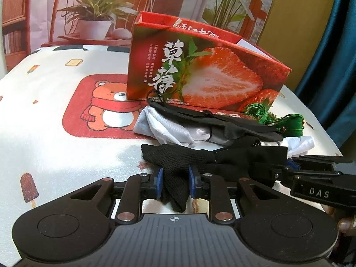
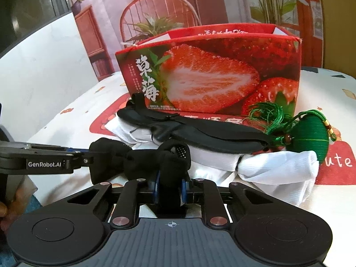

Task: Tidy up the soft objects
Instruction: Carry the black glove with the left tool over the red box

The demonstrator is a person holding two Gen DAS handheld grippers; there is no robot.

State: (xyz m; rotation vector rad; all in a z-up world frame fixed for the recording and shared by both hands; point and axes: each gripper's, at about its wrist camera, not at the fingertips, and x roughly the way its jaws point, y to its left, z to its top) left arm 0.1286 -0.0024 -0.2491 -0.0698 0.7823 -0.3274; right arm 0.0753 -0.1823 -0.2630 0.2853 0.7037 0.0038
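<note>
On the left, the left gripper [image 1: 174,181] is pinching one end of a black knitted sock [image 1: 178,158], its blue pads pressing in on the fabric from both sides while a loose fold is hanging down between them. The sock is stretching sideways across the near edge of the table, lying over a tablecloth [image 1: 55,115] printed with a bear in a red scarf, popsicles and toast. Further right, the right gripper [image 2: 170,188] is clamping the other end of the same sock, its jaws drawn close around a bunched lump of the black knit. Just behind the sock, a heap of white cloth [image 2: 267,166] is sitting on the table, and a black eye mask [image 2: 200,131] is lying flat across the top of that heap. Behind the pile, an open-topped red strawberry box [image 1: 200,73] is standing upright, nearly touching the mask's strap. At the far right, a green tasselled ornament [image 2: 309,140] is resting against the white cloth, its tassel threads fanning out towards the box. A printed backdrop of a chair and potted plants is standing behind everything.
</note>
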